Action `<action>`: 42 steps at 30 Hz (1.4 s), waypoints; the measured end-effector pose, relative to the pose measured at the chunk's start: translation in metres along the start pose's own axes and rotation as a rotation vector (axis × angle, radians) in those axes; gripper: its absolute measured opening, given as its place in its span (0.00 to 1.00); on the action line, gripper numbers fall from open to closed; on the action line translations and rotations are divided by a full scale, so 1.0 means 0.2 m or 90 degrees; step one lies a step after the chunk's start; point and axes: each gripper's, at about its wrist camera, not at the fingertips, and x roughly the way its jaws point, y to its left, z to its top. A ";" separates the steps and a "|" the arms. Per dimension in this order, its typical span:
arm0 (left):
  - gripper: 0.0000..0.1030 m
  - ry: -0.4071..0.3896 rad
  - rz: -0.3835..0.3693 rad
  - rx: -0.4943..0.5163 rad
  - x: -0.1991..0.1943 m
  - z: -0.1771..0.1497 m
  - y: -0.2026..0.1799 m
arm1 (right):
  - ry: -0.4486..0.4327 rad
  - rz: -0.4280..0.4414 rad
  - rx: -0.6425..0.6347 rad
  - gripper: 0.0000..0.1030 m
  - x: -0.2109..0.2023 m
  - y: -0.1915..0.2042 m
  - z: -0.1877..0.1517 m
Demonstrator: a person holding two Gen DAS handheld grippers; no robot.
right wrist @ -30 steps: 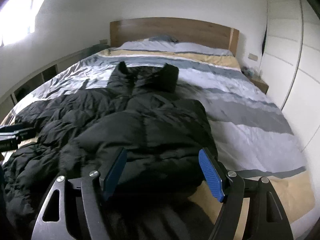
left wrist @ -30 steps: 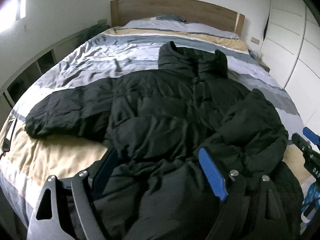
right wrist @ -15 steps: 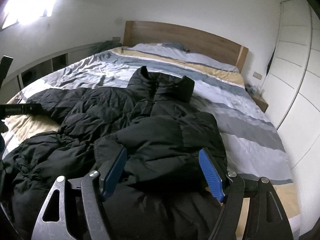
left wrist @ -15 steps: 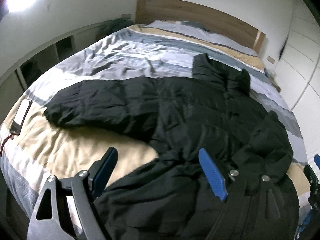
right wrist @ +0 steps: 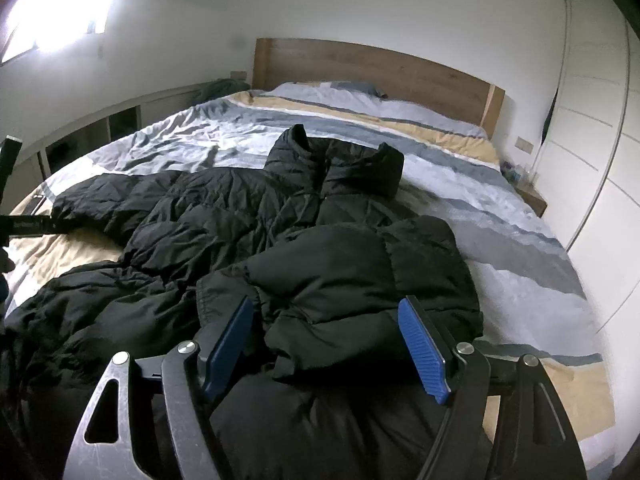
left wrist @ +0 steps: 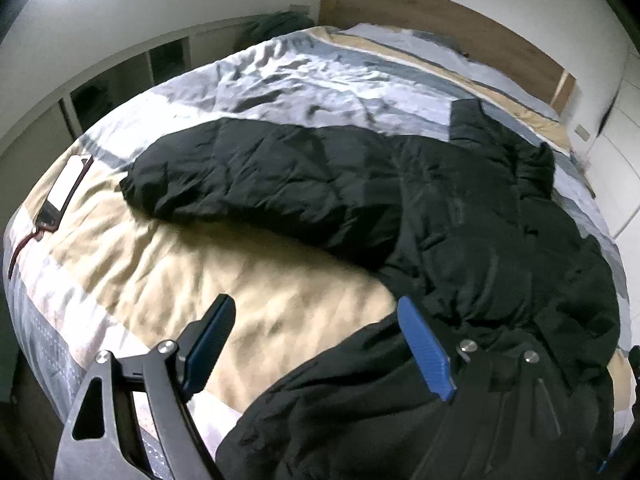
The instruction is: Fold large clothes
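We're working on the bed point(right wrist: 500, 216), striped cover, wooden headboard point(right wrist: 376, 76) at the far end. The black puffer jacket point(right wrist: 280, 240) lies across the near half of it, collar toward the pillows, hem toward us.

Progress, as we read it: early. One side is done — the sleeve on the right point(right wrist: 360, 280) is folded in over the body, cuff near the middle. The other sleeve point(left wrist: 260, 172) is not yet folded: it lies stretched straight out to the left across the cover, well apart from the body's centre line. Hem end is bunched and rumpled, not squared off.

Left to do, we judge: bring that left sleeve in over the chest, flatten the bulk, then fold hem toward collar — probably twice, given the padding.

Left hand-held gripper point(left wrist: 320, 344): jaws wide apart, nothing between them, over the bare tan stripe just beside the jacket's edge. Right hand-held gripper point(right wrist: 328, 344): jaws apart too, above the folded sleeve; pads do not look to be pressing fabric.

A phone point(left wrist: 64, 188) with a cable sits at the bed's left edge, clear of the sleeve.
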 end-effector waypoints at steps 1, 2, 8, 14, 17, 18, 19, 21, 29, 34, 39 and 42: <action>0.81 0.004 0.003 -0.006 0.02 0.00 0.01 | 0.001 0.001 0.003 0.72 0.01 0.00 0.00; 0.81 0.008 0.006 -0.011 0.03 0.00 0.03 | 0.001 0.003 0.005 0.72 0.02 -0.01 0.00; 0.81 0.022 0.016 -0.064 0.12 0.04 0.15 | 0.008 0.017 0.013 0.72 0.08 -0.01 -0.02; 0.81 0.037 0.018 -0.147 0.24 0.08 0.38 | 0.008 0.030 0.026 0.73 0.12 -0.02 -0.03; 0.81 0.037 0.009 -0.207 0.29 0.09 0.50 | 0.010 0.029 0.026 0.74 0.13 -0.02 -0.04; 0.81 0.037 0.002 -0.229 0.31 0.10 0.55 | 0.011 0.031 0.026 0.75 0.14 -0.02 -0.04; 0.81 0.037 -0.004 -0.253 0.33 0.11 0.59 | 0.013 0.031 0.026 0.77 0.15 -0.01 -0.04; 0.81 0.033 -0.024 -0.294 0.37 0.14 0.66 | 0.017 0.030 0.022 0.78 0.17 0.00 -0.05; 0.81 0.030 -0.103 -0.434 0.59 0.25 0.91 | 0.026 0.024 0.011 0.78 0.24 0.04 -0.06; 0.81 0.010 -0.130 -0.497 0.69 0.28 1.00 | 0.031 0.017 0.013 0.78 0.28 0.03 -0.08; 0.78 -0.019 -0.156 -0.548 0.74 0.33 1.07 | 0.035 0.013 0.020 0.78 0.30 0.01 -0.09; 0.68 -0.032 -0.170 -0.563 0.76 0.37 1.08 | 0.033 0.011 0.019 0.78 0.30 0.01 -0.09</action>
